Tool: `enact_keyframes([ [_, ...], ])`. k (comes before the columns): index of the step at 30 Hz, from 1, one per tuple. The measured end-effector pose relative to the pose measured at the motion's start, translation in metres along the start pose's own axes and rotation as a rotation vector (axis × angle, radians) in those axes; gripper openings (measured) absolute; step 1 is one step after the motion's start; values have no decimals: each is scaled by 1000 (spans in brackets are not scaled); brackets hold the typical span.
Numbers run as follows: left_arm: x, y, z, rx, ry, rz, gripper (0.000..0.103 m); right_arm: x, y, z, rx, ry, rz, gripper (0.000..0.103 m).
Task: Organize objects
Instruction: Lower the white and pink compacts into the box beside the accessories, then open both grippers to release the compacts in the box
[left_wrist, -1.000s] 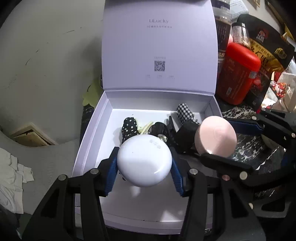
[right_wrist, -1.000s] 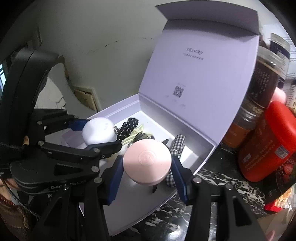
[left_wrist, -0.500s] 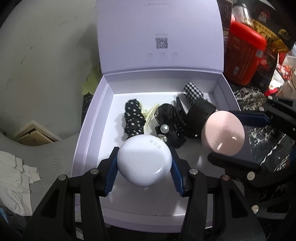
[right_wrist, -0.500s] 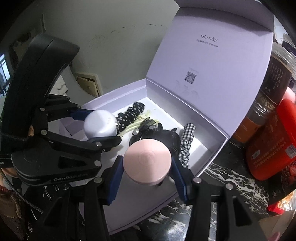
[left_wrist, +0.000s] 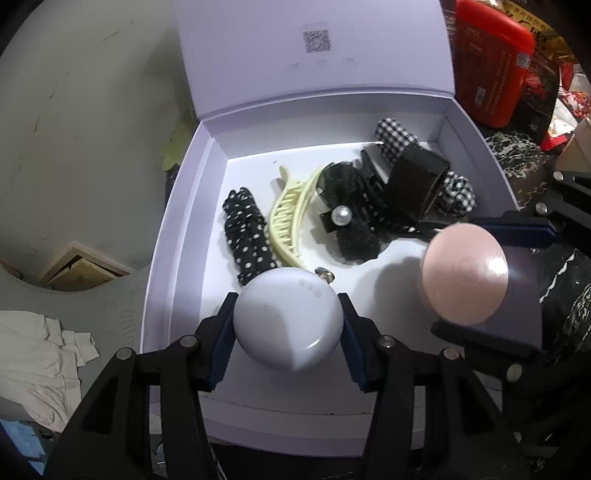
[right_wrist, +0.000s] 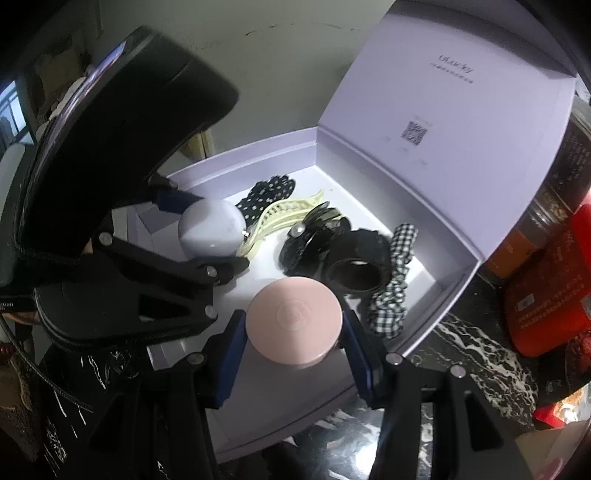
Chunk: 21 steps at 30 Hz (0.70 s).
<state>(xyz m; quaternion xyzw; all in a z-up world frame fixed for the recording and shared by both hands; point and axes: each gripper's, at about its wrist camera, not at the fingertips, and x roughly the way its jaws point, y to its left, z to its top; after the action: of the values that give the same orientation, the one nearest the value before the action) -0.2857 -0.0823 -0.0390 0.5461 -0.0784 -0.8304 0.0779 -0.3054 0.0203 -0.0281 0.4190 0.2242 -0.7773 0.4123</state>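
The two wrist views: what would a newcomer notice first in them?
Two round cases held over the open lavender box: the left gripper clamps a white case, the right gripper a pink case. Behind them, hair accessories lie in the box, among them a cream claw clip.

The red container (left_wrist: 491, 59) is cut off by the top edge.

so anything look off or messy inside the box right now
Nothing is spilled or damaged. The hair accessories lie in a loose heap at the back of the box: black bow, cream claw clip and checked scrunchie overlap.
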Motion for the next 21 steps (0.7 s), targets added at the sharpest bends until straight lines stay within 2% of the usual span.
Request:
enact_keyframes([
  [11,13,-5,-5,16,31,-40,50,10,7,0,-17,31,15,53],
  [21,16,-2,-7,-15,27,-84,50,17,10,2,-26,41,16,53],
])
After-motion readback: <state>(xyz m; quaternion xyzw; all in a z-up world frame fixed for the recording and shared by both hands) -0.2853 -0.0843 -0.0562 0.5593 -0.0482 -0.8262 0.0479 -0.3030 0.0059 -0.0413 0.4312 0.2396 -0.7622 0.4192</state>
